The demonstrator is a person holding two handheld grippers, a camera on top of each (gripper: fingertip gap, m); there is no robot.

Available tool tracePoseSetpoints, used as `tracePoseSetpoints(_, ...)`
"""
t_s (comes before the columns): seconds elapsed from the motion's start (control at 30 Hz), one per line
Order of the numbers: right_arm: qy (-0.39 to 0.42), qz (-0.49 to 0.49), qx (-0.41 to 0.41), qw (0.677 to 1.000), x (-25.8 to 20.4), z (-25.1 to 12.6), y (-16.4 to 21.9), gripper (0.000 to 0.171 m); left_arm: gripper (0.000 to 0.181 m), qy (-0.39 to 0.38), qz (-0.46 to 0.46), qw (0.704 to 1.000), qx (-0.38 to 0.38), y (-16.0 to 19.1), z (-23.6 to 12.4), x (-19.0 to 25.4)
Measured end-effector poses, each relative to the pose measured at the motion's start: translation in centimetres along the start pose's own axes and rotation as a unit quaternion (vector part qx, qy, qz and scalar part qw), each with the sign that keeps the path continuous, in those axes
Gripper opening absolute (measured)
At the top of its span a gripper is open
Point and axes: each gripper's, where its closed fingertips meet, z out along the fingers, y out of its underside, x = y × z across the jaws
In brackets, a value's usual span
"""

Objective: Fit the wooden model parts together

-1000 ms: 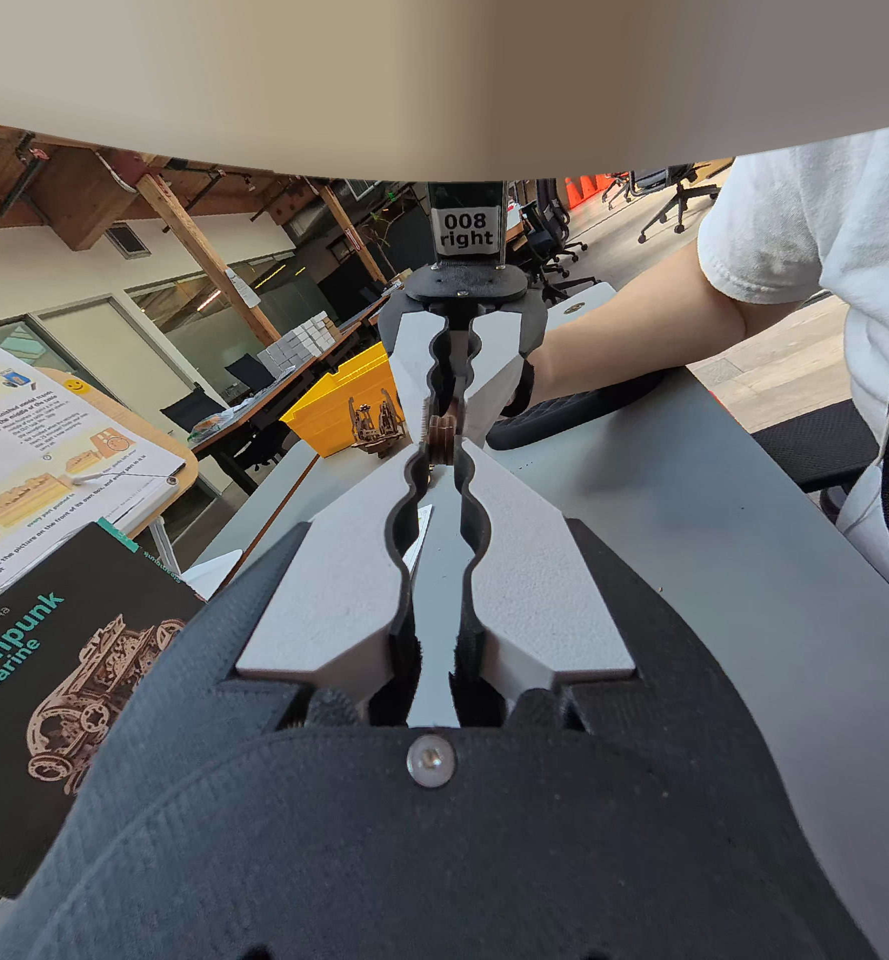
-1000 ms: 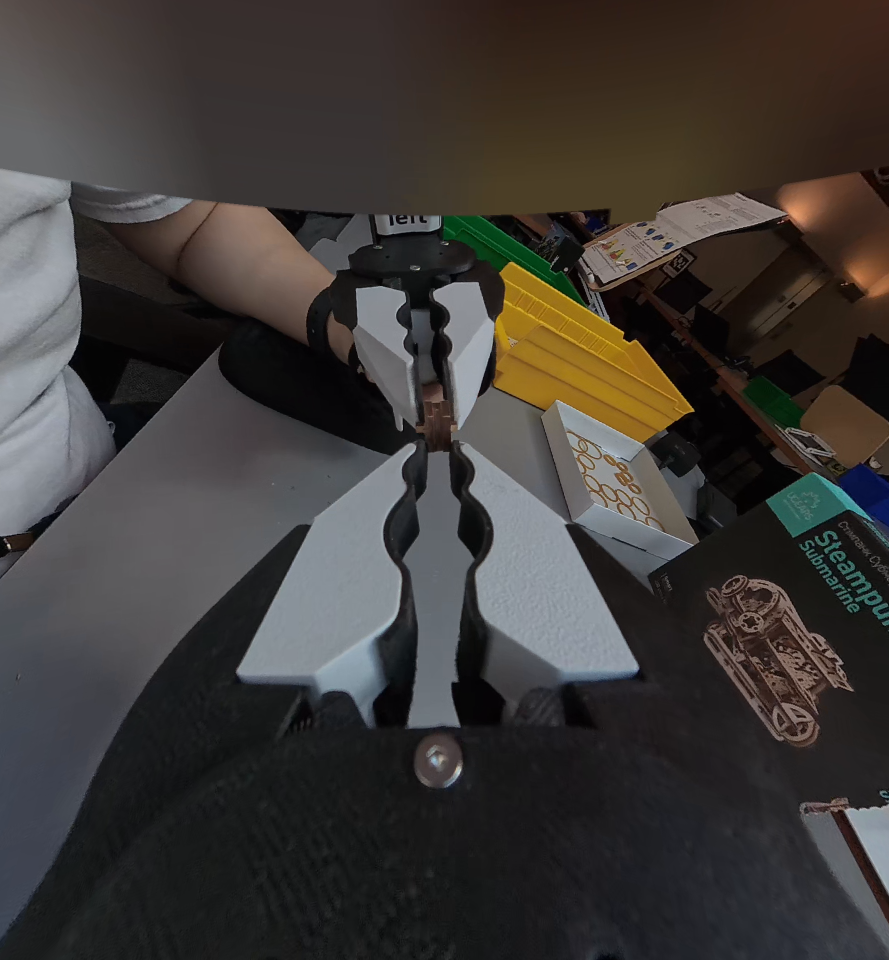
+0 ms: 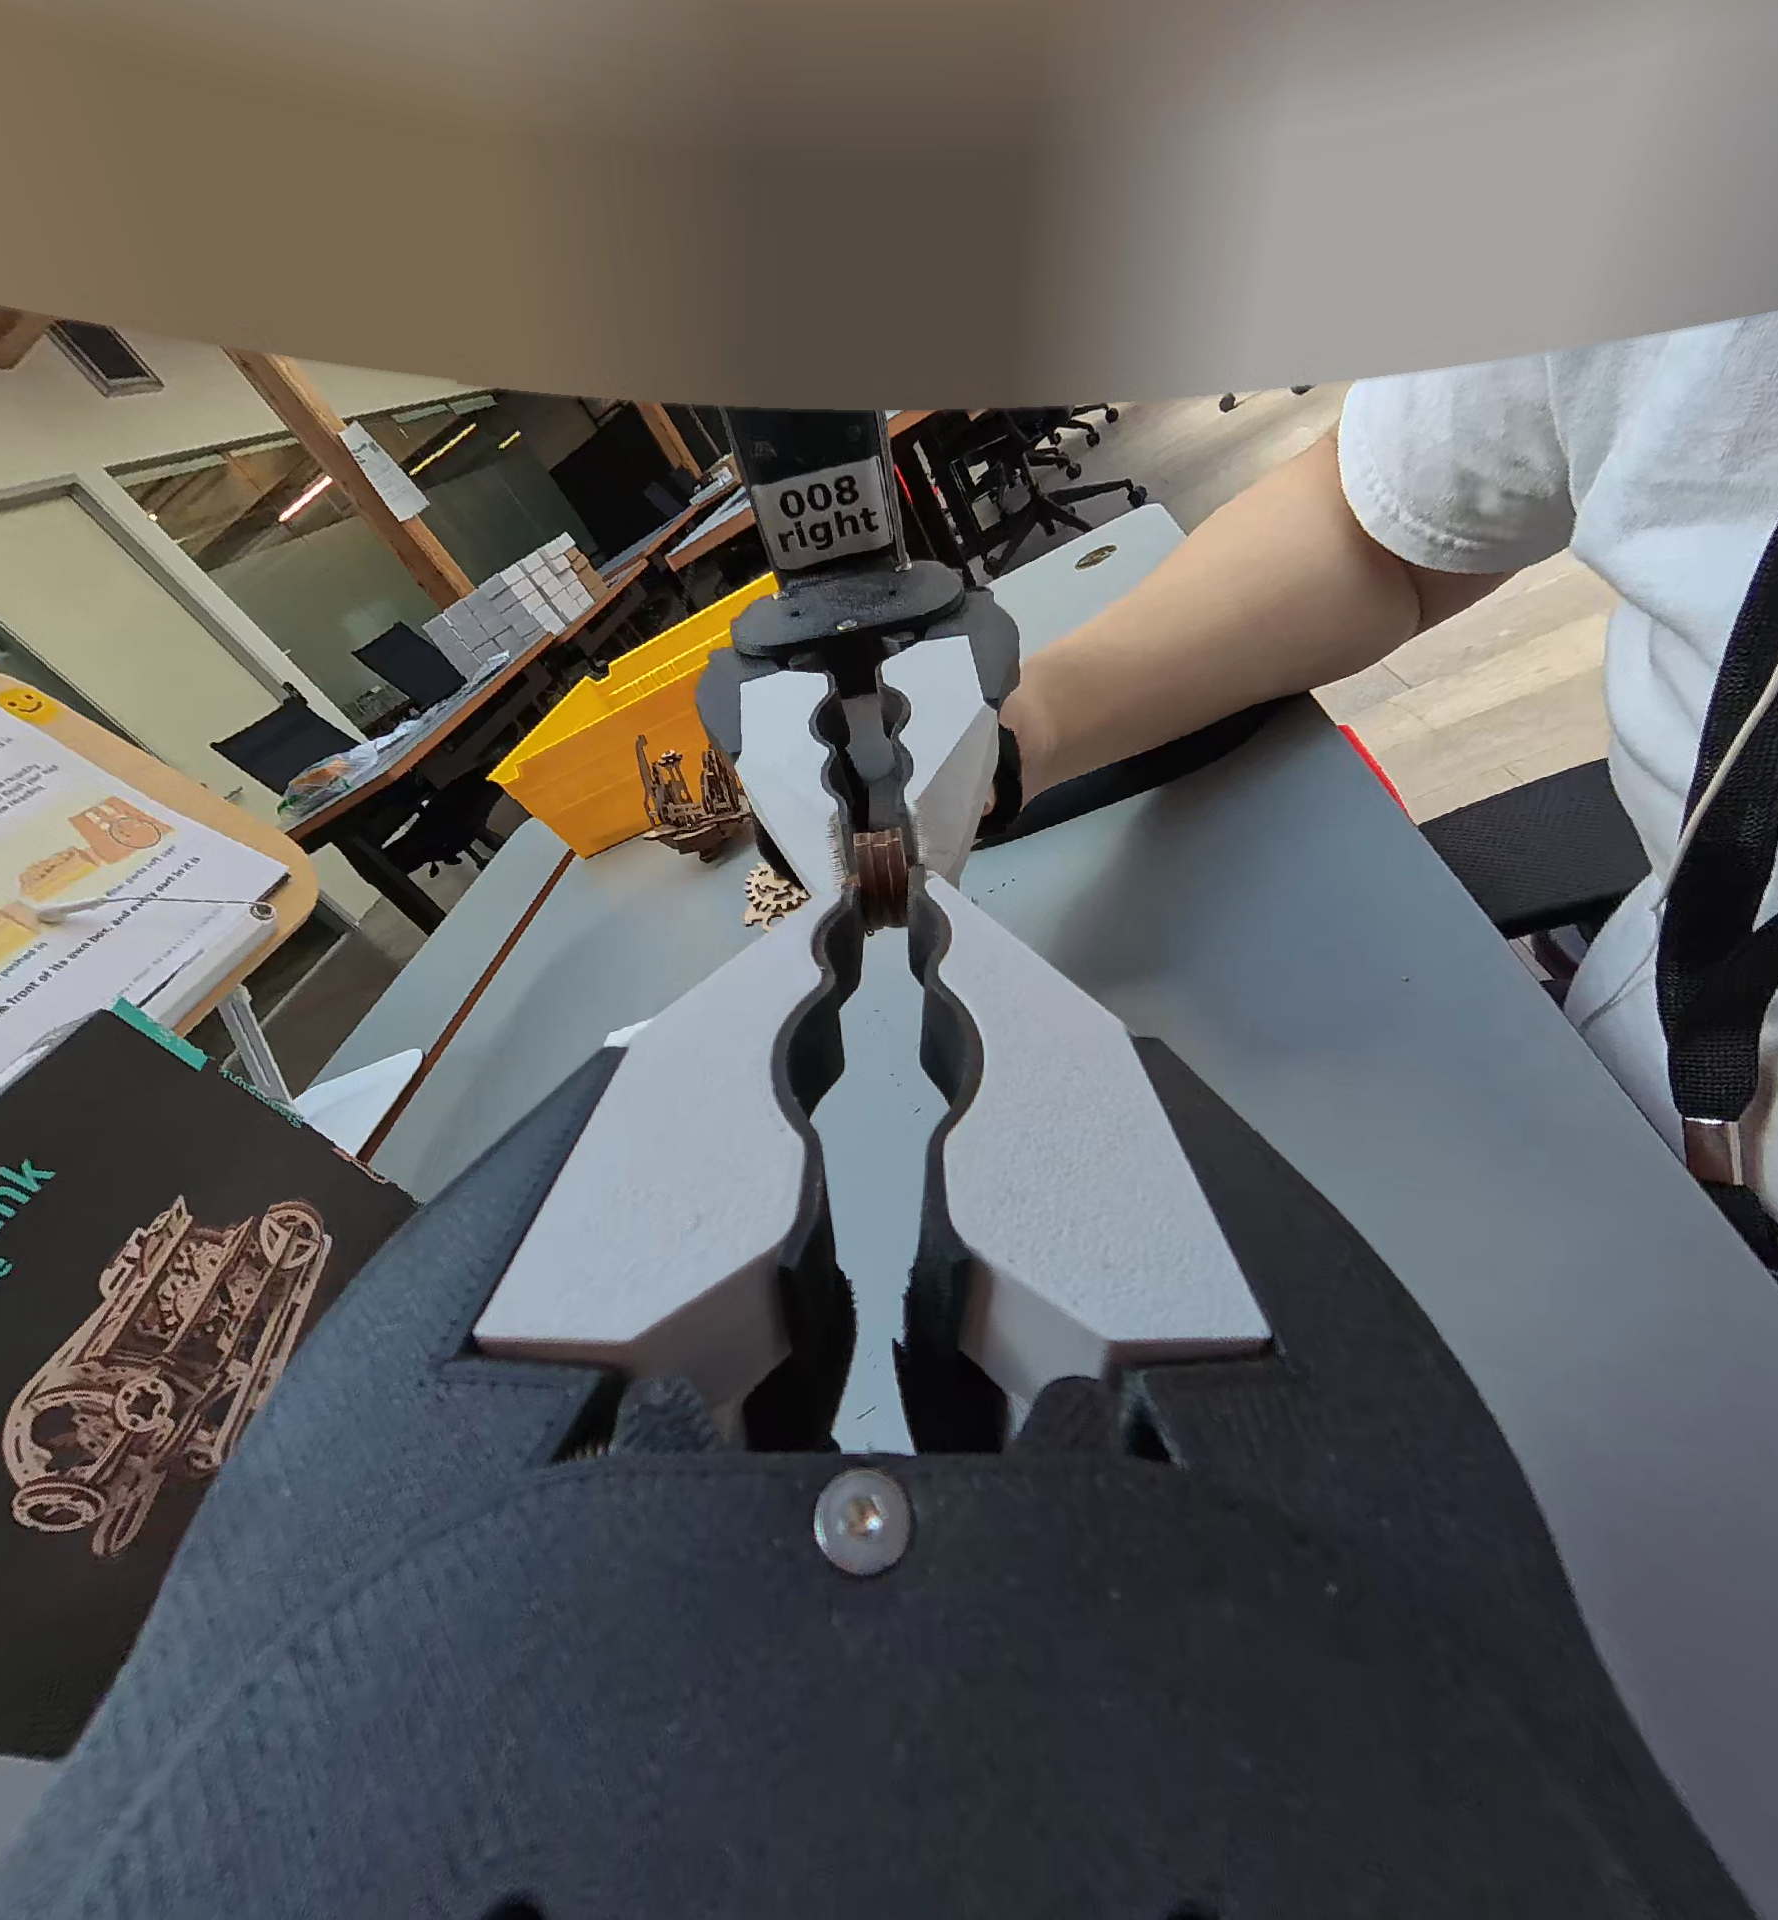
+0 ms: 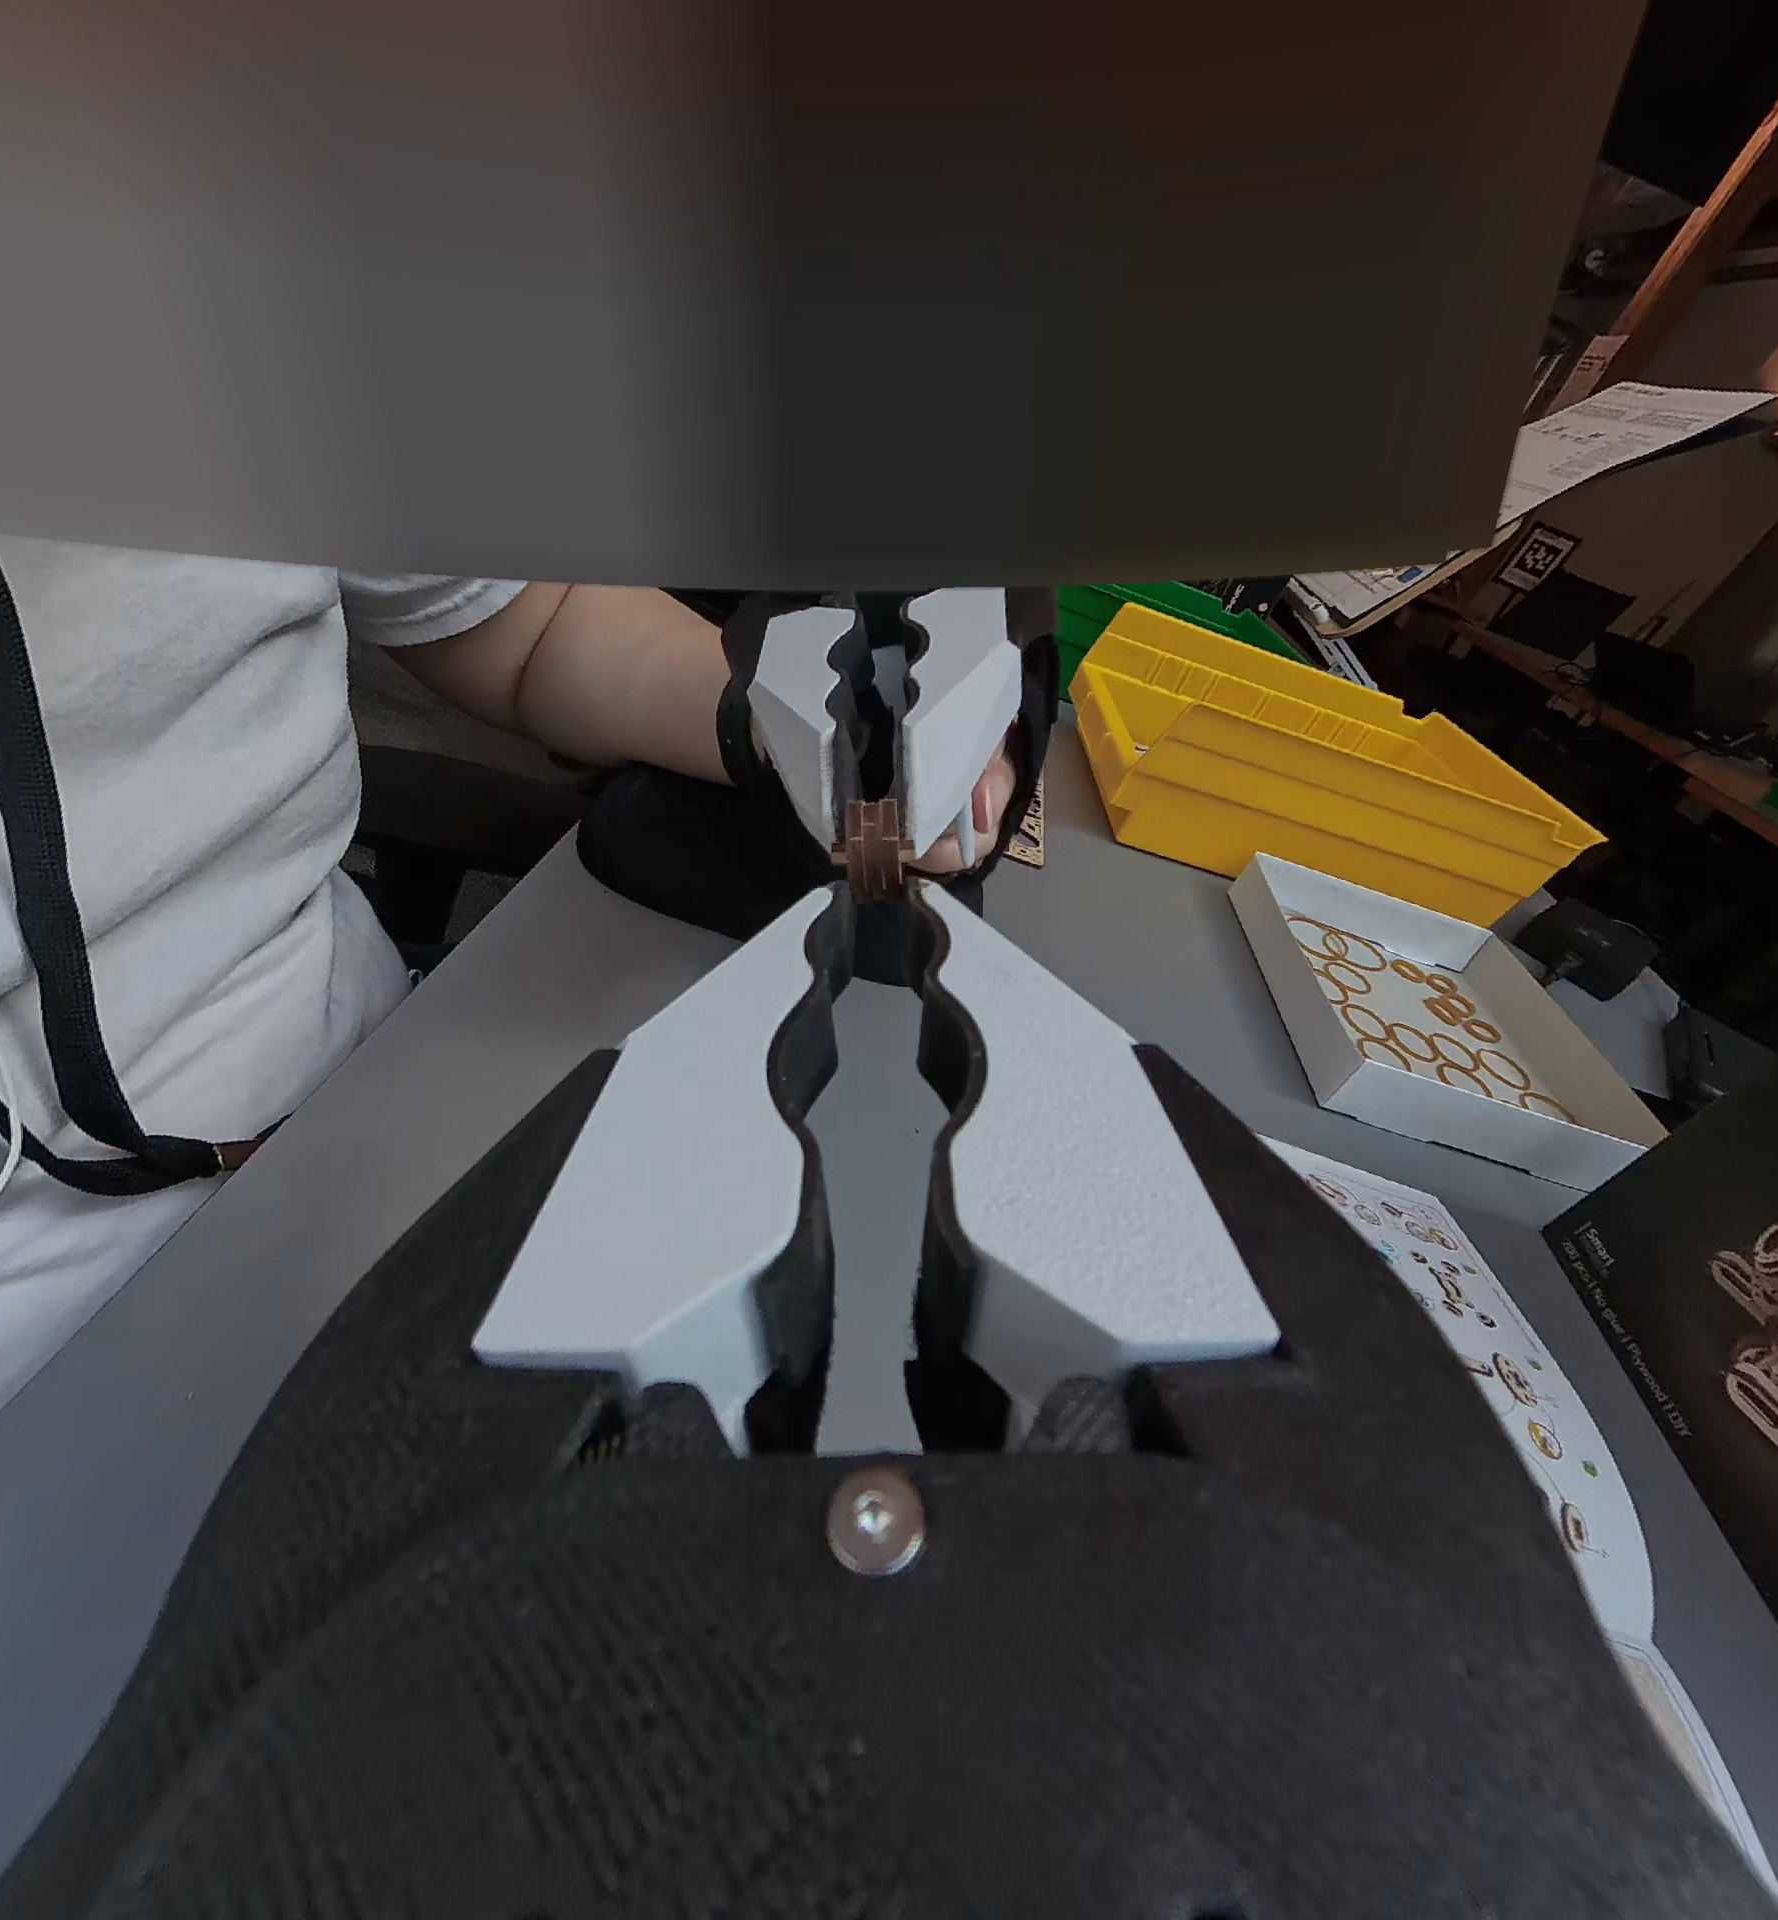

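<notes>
1. You held the left gripper (image 3: 880, 914) tip to tip with the right gripper (image 3: 877, 842), nose against nose above the grey table (image 3: 1228, 987), presumably so the push ran straight along both tools.
2. Between them sat the wooden model parts (image 3: 882, 881), a small stack of thin brown discs, lifted clear of the tabletop and dead centre in both wrist views.
3. Your left jaws were narrowed right down and pinched the near edge of the stack; your right jaws were drawn in just as tight on its far edge.
4. From the right wrist view the wooden model parts (image 4: 872, 854) showed stepped, tabbed edges, so I judged the pieces were part-seated, not flush.
5. A loose gear (image 3: 776, 896) lay on the table just left of the tips, a half-built wooden model (image 3: 682, 795) stood farther off before the yellow bin (image 3: 604, 769).
6. Over on the right, a white tray of rings (image 4: 1425, 1023) waited, well apart.
</notes>
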Motion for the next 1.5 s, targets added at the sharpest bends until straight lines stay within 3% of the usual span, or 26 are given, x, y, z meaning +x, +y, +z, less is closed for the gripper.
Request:
tracePoseSetpoints(0.1, 0.000, 0.016, -0.015, 1.000, 0.5, 0.0, 0.9, 0.008, 0.007, -0.009, 0.001, 0.999, -0.032, 1.0, 0.1, -0.4)
tracePoseSetpoints(0.23, 0.049, -0.049, -0.075, 0.995, 1.7, -0.8, 1.2, 0.026, 0.007, -0.050, 0.016, 0.996, -0.069, 2.1, -0.3, -1.9)
tracePoseSetpoints(0.43, 0.083, -0.137, -0.158, 0.974, 1.7, -0.2, 2.9, 0.017, 0.007, -0.044, 0.053, 0.989, -0.134, 4.3, -0.1, -1.5)
tracePoseSetpoints(0.77, 0.096, -0.146, -0.233, 0.957, 2.0, 0.0, 4.9, 0.008, 0.007, -0.034, 0.064, 0.983, -0.170, 5.6, 0.4, -0.9)
tracePoseSetpoints(0.93, 0.092, -0.072, -0.140, 0.983, 2.2, -0.6, 2.4, 0.008, 0.018, -0.056, 0.029, 0.993, -0.104, 3.7, -0.1, -1.9)
tracePoseSetpoints(1.07, 0.075, -0.019, -0.067, 0.995, 2.1, -0.8, 0.6, 0.008, 0.014, -0.061, 0.015, 0.997, -0.044, 1.7, -0.3, -2.0)
tracePoseSetpoints(1.5, 0.040, -0.055, -0.011, 0.998, 0.9, -0.4, -0.7, 0.008, 0.007, -0.051, 0.049, 0.997, -0.022, 0.4, -0.1, -0.9)
